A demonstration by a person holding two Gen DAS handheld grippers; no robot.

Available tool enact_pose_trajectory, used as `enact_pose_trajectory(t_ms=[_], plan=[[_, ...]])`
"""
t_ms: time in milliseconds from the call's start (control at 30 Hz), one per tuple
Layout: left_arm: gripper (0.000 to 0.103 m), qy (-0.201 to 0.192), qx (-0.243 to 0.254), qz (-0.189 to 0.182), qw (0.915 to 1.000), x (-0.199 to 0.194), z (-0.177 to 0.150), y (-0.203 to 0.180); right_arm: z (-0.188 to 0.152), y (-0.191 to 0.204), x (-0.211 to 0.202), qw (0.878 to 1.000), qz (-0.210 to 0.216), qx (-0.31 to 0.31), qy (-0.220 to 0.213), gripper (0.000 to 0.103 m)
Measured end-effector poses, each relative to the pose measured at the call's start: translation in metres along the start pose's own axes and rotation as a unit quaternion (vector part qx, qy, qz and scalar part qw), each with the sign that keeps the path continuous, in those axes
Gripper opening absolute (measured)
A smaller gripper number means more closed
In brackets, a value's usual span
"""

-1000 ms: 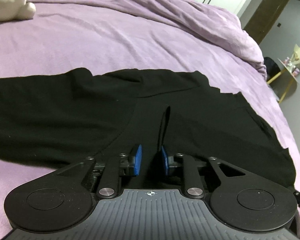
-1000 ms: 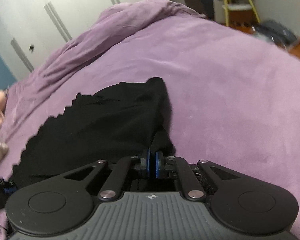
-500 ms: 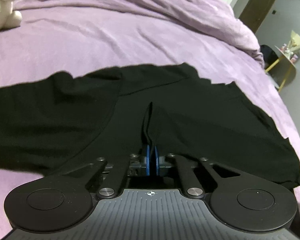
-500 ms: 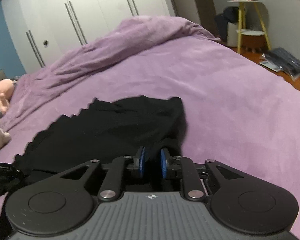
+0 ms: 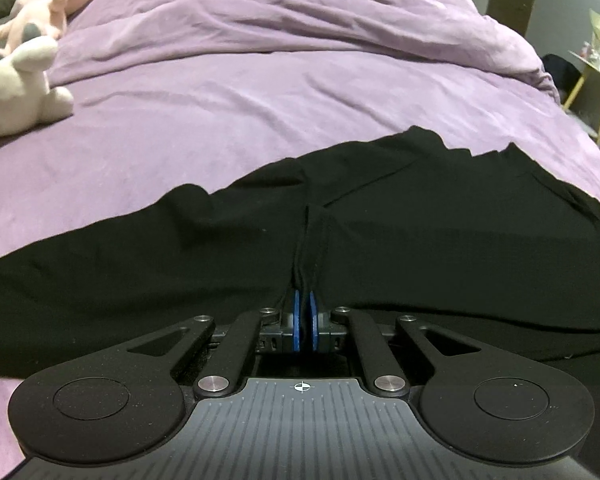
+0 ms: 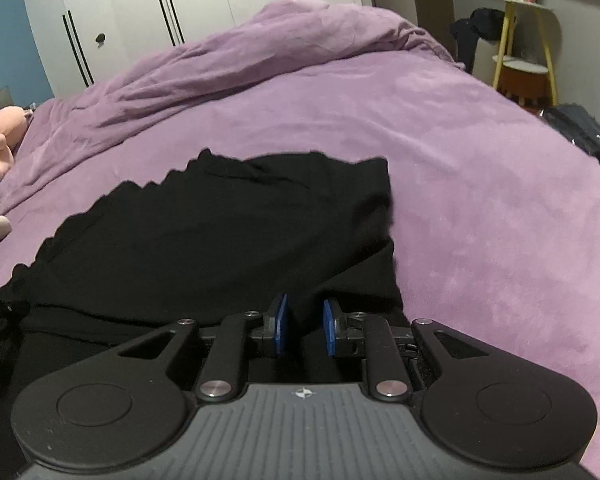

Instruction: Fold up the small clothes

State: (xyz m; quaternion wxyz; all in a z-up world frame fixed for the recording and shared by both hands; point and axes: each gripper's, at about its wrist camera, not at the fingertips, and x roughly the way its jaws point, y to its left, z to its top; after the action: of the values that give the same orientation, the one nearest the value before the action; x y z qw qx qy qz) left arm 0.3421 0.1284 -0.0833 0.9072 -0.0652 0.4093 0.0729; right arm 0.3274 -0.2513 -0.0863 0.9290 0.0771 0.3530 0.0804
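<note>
Black garment (image 5: 420,240) lies spread flat on the purple bed (image 5: 260,100), ready for folding. Left gripper (image 5: 302,320): fingers pinched tight on a raised ridge of cloth running toward twelve o'clock. Right gripper (image 6: 303,330): fingers slightly parted, cloth between them, seemingly unclamped.

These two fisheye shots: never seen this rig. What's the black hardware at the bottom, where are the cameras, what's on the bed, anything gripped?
No robot here: a person holds a two-finger gripper in each hand, with a camera on each looking along the fingers. In the left view, the left gripper is shut on a pinched ridge of a black garment spread on the purple bed. In the right view, the right gripper stands open, with cloth lying between its blue pads. Plush toys sit at the far left.
</note>
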Motion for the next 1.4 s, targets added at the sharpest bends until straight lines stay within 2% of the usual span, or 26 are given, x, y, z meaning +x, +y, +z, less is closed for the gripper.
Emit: enact_pose_trajectory(t_ms=[100, 200, 233, 300, 433, 533, 600, 700, 733, 833, 900, 967, 1033, 1100, 1167, 1200, 1267, 1400], plan=[[0.012, 0.003, -0.017, -0.003, 0.9999, 0.002, 0.0, 0.003, 0.002, -0.001, 0.0, 1.0, -0.005, 0.002, -0.012, 0.018], [0.015, 0.003, -0.035, -0.007, 0.9994, 0.002, -0.001, 0.007, -0.003, 0.0, 0.017, 1.0, -0.017, -0.02, 0.009, 0.018], [0.015, 0.003, -0.041, -0.01, 0.9991, 0.001, -0.001, 0.009, -0.006, 0.0, 0.019, 0.999, -0.017, -0.03, 0.004, 0.018], [0.024, 0.005, -0.054, -0.018, 0.9984, 0.001, -0.002, 0.012, -0.006, 0.003, 0.019, 0.999, -0.02, -0.042, 0.005, 0.018], [0.052, 0.013, -0.083, -0.047, 0.9953, -0.003, -0.001, 0.018, -0.001, 0.008, 0.006, 0.999, -0.023, -0.031, 0.012, 0.019], [0.061, 0.017, -0.073, -0.04, 0.9964, -0.006, -0.002, 0.014, -0.009, 0.014, 0.007, 0.998, -0.031, -0.052, 0.018, 0.02], [0.063, 0.022, -0.06, -0.03, 0.9975, -0.007, -0.004, 0.01, -0.011, 0.019, 0.008, 0.996, -0.039, -0.073, 0.019, 0.021], [0.071, 0.025, -0.053, -0.028, 0.9979, -0.012, -0.007, 0.008, -0.002, 0.018, -0.002, 0.998, -0.035, -0.04, 0.036, 0.021], [0.077, 0.025, -0.058, -0.03, 0.9975, -0.016, -0.009, 0.011, -0.002, 0.017, -0.009, 0.999, -0.025, -0.027, 0.034, 0.021], [0.081, 0.004, -0.111, -0.043, 0.9929, -0.038, -0.019, 0.033, -0.013, 0.019, -0.04, 1.0, 0.008, -0.012, 0.021, 0.028], [0.083, -0.01, -0.164, -0.055, 0.9849, -0.056, -0.029, 0.063, -0.028, 0.02, -0.059, 0.999, 0.024, -0.01, 0.019, 0.03], [0.083, -0.025, -0.218, -0.047, 0.9746, -0.072, -0.038, 0.101, -0.045, 0.02, -0.076, 0.999, 0.035, -0.002, 0.028, 0.03], [0.083, -0.042, -0.261, -0.023, 0.9642, -0.086, -0.046, 0.141, -0.059, 0.015, -0.092, 0.998, 0.045, 0.022, 0.035, 0.03], [0.083, -0.059, -0.301, 0.02, 0.9517, -0.098, -0.053, 0.186, -0.07, 0.009, -0.102, 0.996, 0.053, 0.06, 0.043, 0.03], [0.081, -0.069, -0.351, 0.054, 0.9322, -0.106, -0.059, 0.232, -0.081, 0.003, -0.107, 0.991, 0.062, 0.102, 0.06, 0.03], [0.08, -0.08, -0.379, 0.063, 0.9196, -0.11, -0.064, 0.255, -0.087, 0.002, -0.108, 0.988, 0.065, 0.121, 0.068, 0.03], [0.076, -0.094, -0.414, 0.078, 0.902, -0.113, -0.07, 0.292, -0.096, 0.002, -0.109, 0.985, 0.07, 0.14, 0.076, 0.03], [0.064, -0.102, -0.488, 0.087, 0.8623, -0.106, -0.081, 0.35, -0.098, 0.012, -0.111, 0.987, 0.051, 0.133, 0.076, 0.03]])
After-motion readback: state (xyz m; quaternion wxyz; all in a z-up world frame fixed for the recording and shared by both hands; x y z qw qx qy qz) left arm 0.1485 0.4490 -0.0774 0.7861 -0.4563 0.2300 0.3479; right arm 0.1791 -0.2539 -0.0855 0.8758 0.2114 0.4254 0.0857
